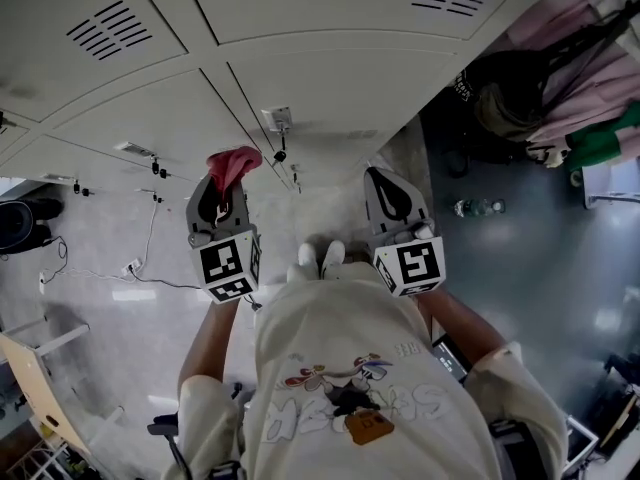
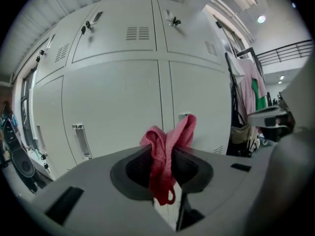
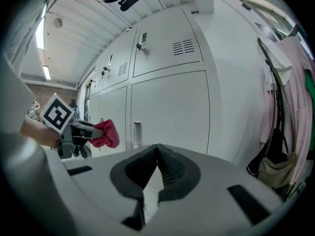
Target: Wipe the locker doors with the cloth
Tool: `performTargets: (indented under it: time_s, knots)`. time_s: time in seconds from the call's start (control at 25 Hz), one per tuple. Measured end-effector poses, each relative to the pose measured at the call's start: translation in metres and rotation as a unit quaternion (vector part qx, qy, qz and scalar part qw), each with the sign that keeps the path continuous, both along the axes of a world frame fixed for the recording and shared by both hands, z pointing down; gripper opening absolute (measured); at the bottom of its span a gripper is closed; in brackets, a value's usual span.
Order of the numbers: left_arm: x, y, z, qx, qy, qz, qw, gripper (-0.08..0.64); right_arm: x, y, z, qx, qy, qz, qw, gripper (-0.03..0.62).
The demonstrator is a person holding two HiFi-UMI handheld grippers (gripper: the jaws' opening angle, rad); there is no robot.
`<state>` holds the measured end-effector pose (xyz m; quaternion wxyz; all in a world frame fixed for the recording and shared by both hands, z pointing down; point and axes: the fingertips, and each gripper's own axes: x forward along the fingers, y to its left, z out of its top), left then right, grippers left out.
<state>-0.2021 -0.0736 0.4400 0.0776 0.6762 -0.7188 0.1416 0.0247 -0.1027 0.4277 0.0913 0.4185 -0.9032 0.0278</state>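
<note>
Locker doors (image 2: 113,97), pale grey, fill the field straight ahead of both sets of fingers; vent slots sit in the upper doors. Grey floor (image 1: 540,258) lies below and to the right of your right fingers. Pink and green clothes (image 1: 590,58) hang well to the right of the right fingers, with a dark bag (image 1: 505,93) under them. Your left gripper (image 2: 165,151) is raised toward the lower doors, its fingers clenched on the red cloth (image 2: 167,141). The cloth bunches up out of the fingertips toward the door seam, and a loop of it hangs below them. Contact between cloth and door: cannot tell. Your right gripper (image 3: 157,151) is level with the left and well apart from it, fingertips pressed together on nothing. A metal door handle (image 2: 80,140) sits left of the left fingers. A small bottle (image 1: 478,208) lies on the floor right of the right fingers.
</note>
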Motion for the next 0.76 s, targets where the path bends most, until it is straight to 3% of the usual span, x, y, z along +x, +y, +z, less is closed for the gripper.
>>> performTargets:
  time_s: [0.44,0.76]
  knots:
    - [0.029,0.03,-0.053,0.072,0.033,0.016,0.9968,0.092,-0.013,-0.007,-0.029,0.026,-0.008,-0.036,0.999,0.008]
    - [0.049,0.051,-0.015,0.029,0.069,0.022,0.9969,0.092,-0.017,0.013,-0.029,0.014,-0.004,-0.042,0.999,0.008]
